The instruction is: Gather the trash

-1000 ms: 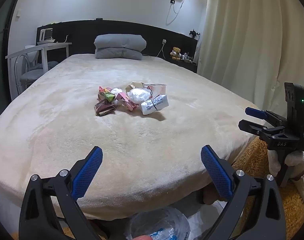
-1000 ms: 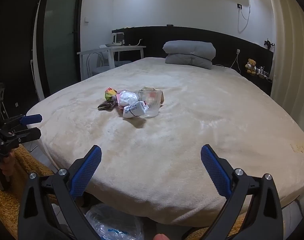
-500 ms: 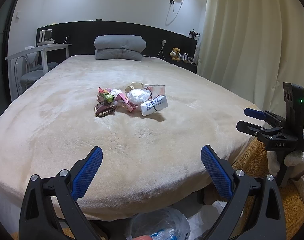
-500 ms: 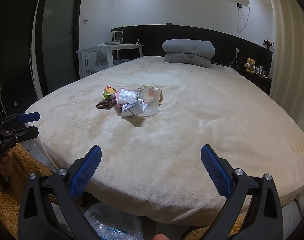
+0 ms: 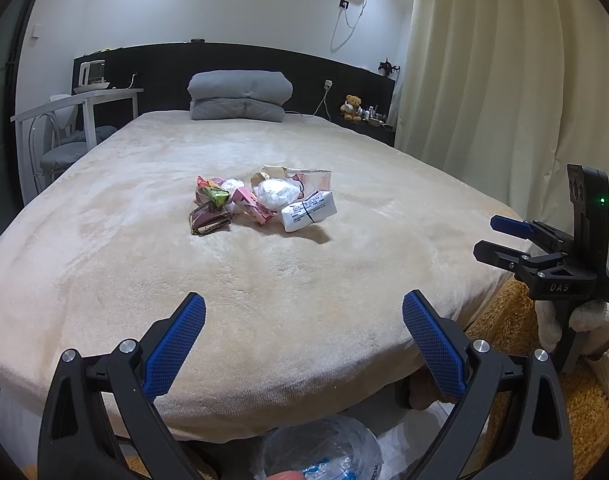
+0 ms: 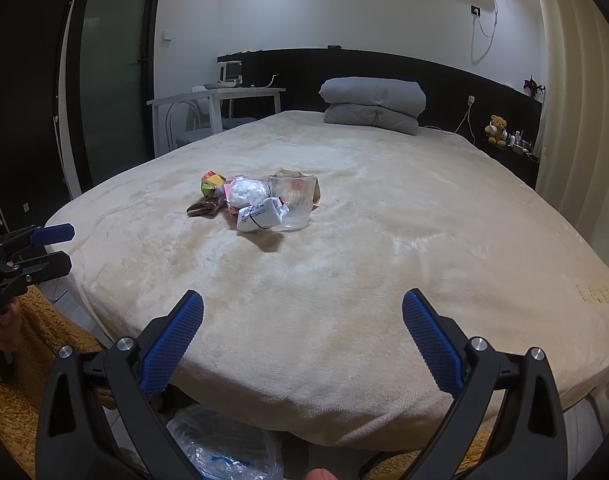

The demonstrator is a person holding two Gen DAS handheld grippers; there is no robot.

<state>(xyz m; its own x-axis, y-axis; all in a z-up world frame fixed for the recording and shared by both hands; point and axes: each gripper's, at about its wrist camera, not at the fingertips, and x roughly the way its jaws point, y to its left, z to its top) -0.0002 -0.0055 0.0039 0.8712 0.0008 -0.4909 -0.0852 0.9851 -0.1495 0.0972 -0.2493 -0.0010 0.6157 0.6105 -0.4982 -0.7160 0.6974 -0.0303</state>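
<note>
While both stayed back w/ jaws spread, left gripper & right gripper held nothing; trash pile sat mid-bed. Prob. light, crinkly, slippery; pinch white packet across its middle.

I read "DAS" on the body of the right gripper; the print on the white packet is too small for me

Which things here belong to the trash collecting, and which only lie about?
Belong: trash pile on the bed; clear plastic bag on the floor; left gripper and right gripper, both open.

Lying about: folded grey quilt; teddy bear; white desk; curtain.
</note>
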